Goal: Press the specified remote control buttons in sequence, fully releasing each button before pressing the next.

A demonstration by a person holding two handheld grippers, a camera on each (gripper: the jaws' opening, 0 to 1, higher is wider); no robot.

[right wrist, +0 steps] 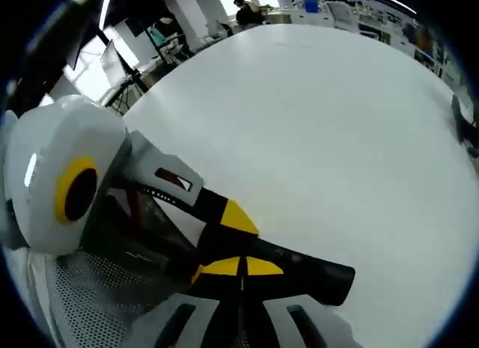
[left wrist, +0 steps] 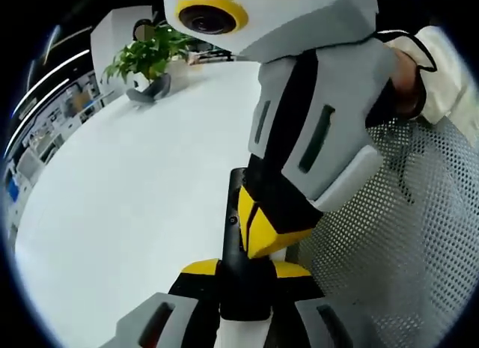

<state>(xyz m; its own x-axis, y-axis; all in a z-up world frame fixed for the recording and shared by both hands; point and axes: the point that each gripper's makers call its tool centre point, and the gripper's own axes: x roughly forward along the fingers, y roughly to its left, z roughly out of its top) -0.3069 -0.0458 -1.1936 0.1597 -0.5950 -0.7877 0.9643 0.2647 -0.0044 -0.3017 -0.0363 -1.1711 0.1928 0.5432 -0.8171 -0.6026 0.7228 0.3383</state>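
A slim black remote lies lengthwise between the yellow tips of my left gripper, which is shut on it just above the white table. My right gripper comes in from the upper right, its yellow tips closed together and resting on the remote's top face. In the right gripper view my right gripper is shut, tips touching, directly over the remote, whose free end sticks out to the right. The left gripper reaches in from the left and clamps the remote. The buttons are hidden.
A potted green plant stands at the table's far side. A perforated mesh chair surface lies close beside the grippers, and a person's sleeve shows behind the right gripper. Office furniture lines the background.
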